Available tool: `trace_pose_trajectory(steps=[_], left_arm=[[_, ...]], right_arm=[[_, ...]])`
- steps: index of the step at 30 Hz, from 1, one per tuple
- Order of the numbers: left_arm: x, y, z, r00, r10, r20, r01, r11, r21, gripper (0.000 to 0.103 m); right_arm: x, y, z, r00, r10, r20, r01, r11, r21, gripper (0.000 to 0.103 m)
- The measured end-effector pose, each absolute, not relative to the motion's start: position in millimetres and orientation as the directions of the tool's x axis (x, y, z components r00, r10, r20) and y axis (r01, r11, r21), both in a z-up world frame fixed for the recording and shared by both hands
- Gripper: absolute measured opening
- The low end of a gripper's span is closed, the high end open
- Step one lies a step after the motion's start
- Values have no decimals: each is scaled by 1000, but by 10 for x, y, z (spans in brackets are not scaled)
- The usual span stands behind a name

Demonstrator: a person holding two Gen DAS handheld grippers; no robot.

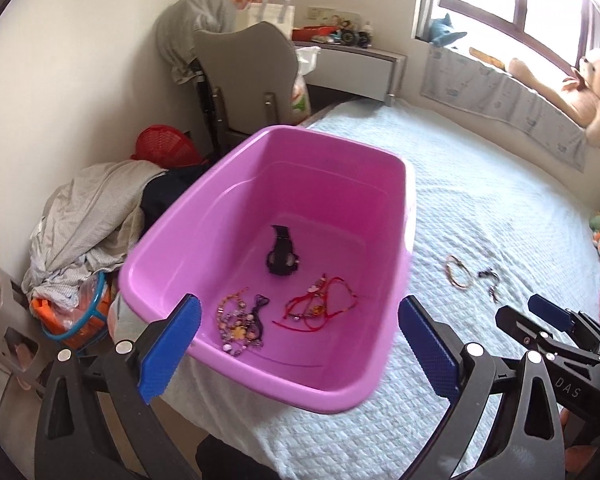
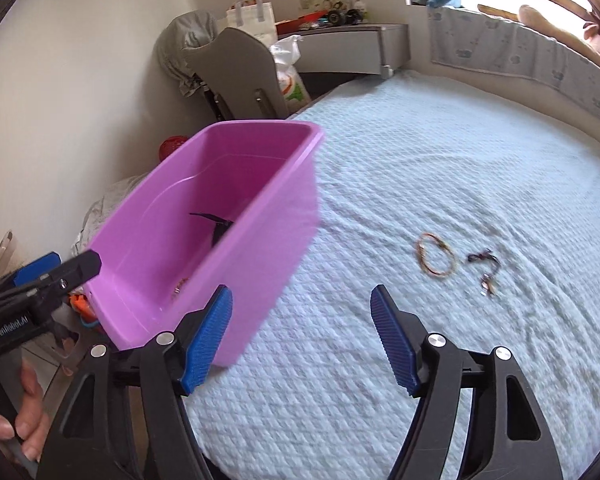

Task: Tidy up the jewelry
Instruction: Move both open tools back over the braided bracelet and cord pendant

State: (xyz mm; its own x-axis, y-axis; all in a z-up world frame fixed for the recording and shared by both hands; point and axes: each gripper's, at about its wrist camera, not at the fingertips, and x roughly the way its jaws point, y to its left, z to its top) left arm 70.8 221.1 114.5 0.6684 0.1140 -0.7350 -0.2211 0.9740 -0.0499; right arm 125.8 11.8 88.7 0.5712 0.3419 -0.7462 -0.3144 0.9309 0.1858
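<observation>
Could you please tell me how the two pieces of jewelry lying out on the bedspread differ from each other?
The orange bracelet forms a neat open loop; the dark piece is a tangled strand. The orange bracelet is light orange-brown; the dark piece is mostly black. The bracelet lies nearer the pink tub. Both rest on the bedspread, outside the tub.

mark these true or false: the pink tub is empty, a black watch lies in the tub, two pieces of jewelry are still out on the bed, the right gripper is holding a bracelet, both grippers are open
1. The pink tub is empty. False: it holds a black watch, a beaded necklace and red string bracelets.
2. A black watch lies in the tub. True.
3. Two pieces of jewelry are still out on the bed. True: a thin bracelet and a small dark piece beside it.
4. The right gripper is holding a bracelet. False: nothing is between its jaws.
5. Both grippers are open. True: the left gripper is wide open too.
</observation>
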Motion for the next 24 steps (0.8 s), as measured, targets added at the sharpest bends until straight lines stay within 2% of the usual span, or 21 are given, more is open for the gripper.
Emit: trace_pose_trajectory(steps=[8, 14, 24], left_arm=[[603, 1565, 1136, 707, -6, -707, -64, 995, -71, 97], [697, 1148, 1035, 682, -87, -726, -7, 992, -126, 97], [978, 671, 754, 629, -105, -770, 32, 994, -109, 97]], right_arm=[[835, -720, 699, 606, 254, -754, -182, 967, 179, 69], [747, -1220, 601, 618, 221, -755, -102, 974, 202, 69], [872, -1790, 353, 614, 215, -760, -21, 966, 256, 69]])
